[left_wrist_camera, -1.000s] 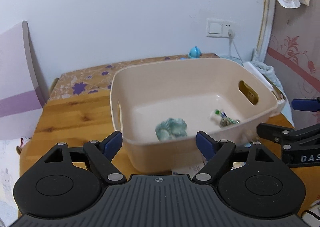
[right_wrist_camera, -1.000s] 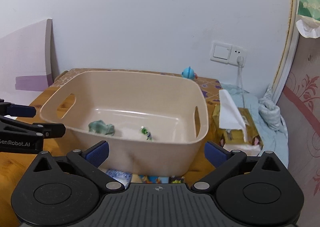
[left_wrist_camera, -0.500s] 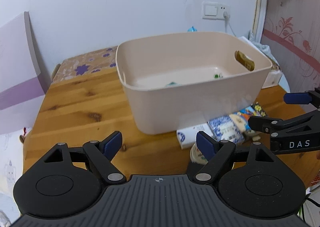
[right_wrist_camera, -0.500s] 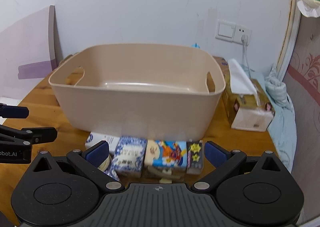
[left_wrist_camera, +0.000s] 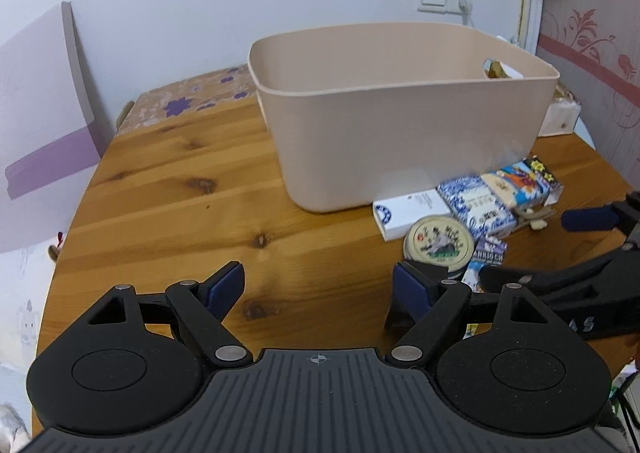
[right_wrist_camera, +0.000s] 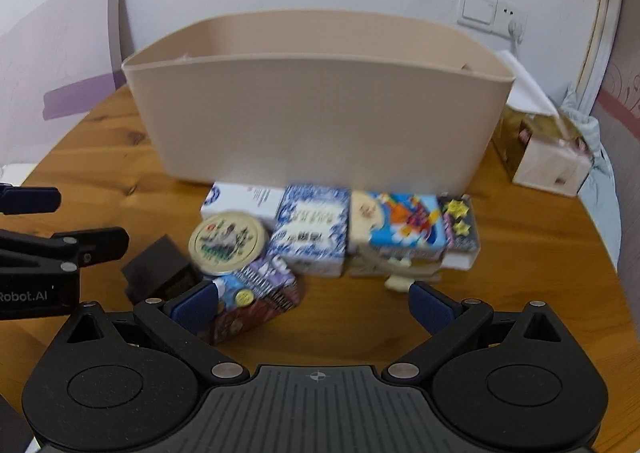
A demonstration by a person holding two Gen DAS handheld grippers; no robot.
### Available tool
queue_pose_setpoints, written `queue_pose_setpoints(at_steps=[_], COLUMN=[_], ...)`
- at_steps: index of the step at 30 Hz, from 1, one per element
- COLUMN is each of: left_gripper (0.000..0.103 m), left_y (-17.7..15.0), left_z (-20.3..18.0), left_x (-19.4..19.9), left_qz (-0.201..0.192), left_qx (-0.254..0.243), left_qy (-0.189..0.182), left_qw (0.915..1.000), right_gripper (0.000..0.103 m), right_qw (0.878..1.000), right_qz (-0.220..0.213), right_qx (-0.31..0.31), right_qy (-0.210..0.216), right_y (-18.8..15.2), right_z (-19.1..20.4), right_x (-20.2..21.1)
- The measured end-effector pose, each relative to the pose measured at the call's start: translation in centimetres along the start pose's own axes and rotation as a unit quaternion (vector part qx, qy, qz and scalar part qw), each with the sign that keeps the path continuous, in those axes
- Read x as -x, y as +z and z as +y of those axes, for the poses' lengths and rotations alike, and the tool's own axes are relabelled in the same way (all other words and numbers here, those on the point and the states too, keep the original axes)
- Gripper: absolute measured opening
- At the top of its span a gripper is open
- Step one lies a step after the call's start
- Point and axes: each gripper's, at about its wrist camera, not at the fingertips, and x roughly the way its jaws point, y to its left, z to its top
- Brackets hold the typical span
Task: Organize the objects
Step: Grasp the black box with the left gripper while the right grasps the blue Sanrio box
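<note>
**A:** So what's on the wooden table point(left_wrist_camera: 168, 173) right now, left to right?

**B:** Left gripper point(left_wrist_camera: 320, 289) hangs over bare wood, jaws spread wide, nothing between them. Past it sits the beige plastic bin point(right_wrist_camera: 316, 113), and the clutter is bunched just in front of its near wall.

**A:** What's in the clutter?

**B:** A small black block point(right_wrist_camera: 158, 273), then a round tin point(right_wrist_camera: 227, 241) with a picture lid, touching a white box point(right_wrist_camera: 244, 199) behind it. A purple packet point(right_wrist_camera: 256, 299) leans tilted right by the tin. Then a blue-and-white patterned box point(right_wrist_camera: 310, 229), a cartoon box point(right_wrist_camera: 398, 227) and a dark starry box point(right_wrist_camera: 460, 229), all side by side in a row.

**A:** And the right gripper?

**B:** Right gripper point(right_wrist_camera: 314, 307) is low over the table in front of that row, released and holding nothing. Its left finger sits against the purple packet. Off to the far right there's a tissue box point(right_wrist_camera: 536, 149) beside the bin.
</note>
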Motion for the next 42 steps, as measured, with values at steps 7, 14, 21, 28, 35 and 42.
queue_pose_setpoints(at_steps=[7,14,21,28,35,42], left_gripper=[0.083,0.083,0.083,0.083,0.083,0.083], left_y=[-0.6,-0.3,0.0,0.1,0.2,-0.2], left_z=[1.9,3.2,3.1,2.7,2.4,0.8], left_x=[0.1,0.0,-0.2,-0.2,-0.1,0.1], left_qz=[0.008,0.011,0.012,0.01,0.011,0.017], left_qx=[0.048,0.067,0.063,0.058,0.051,0.023], left_qy=[-0.008,-0.006,-0.021,-0.031,-0.052,-0.078], left_qw=[0.9988,0.9977,0.9977,0.9978,0.9973,0.9966], right_gripper=[0.103,0.103,0.103,0.103,0.103,0.103], right_qw=[1.0,0.999,0.999,0.996,0.998,0.998], right_qz=[0.0,-0.001,0.01,0.053,0.05,0.052], right_qx=[0.009,0.026,0.023,0.048,0.039,0.024], right_qy=[0.014,0.025,0.039,0.047,0.022,0.011], right_y=[0.0,0.1,0.2,-0.1,-0.8,-1.8], right_z=[1.1,2.6,3.0,4.0,2.3,0.3], right_x=[0.2,0.1,0.0,-1.5,-1.0,0.0])
